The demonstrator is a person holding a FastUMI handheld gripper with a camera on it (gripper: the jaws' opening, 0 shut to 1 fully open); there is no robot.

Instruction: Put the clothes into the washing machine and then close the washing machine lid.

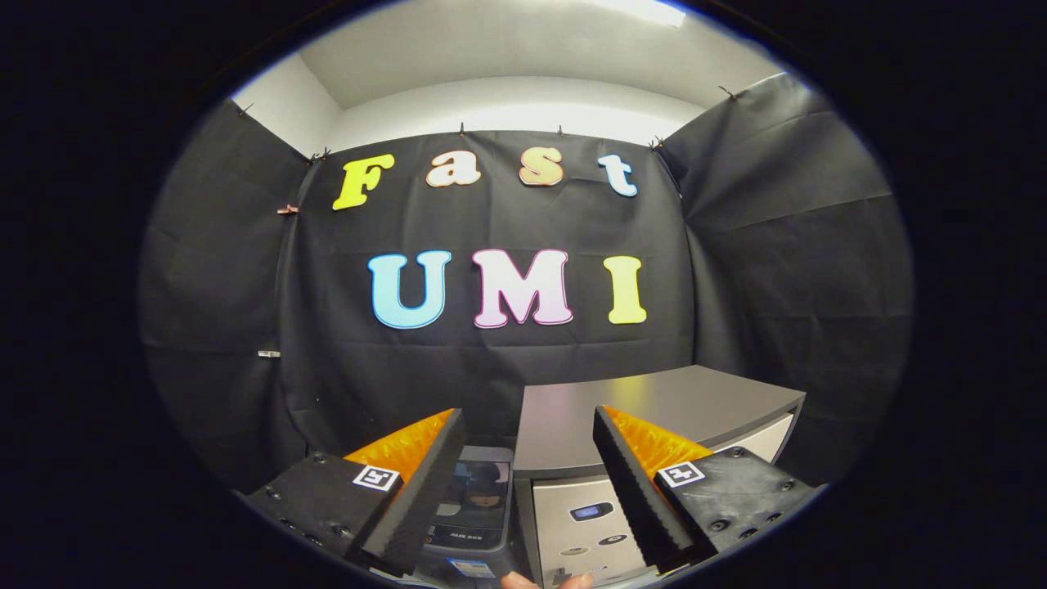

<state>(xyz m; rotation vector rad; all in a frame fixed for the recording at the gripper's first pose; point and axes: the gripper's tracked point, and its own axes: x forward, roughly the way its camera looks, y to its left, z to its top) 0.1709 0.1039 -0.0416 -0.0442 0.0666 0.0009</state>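
Beyond spread, empty gripper [523,483], grey box-shaped washing machine [654,409]; no clothes seen; best locate garment first, then pinch firmly.

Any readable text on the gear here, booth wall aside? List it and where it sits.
Washing machine front panel: small display and marks, too blurred to read.
Dark device beside it, between the fingers: label strip, too small to read.
Gripper, open and empty: a square tag on each side, pattern only, no words.
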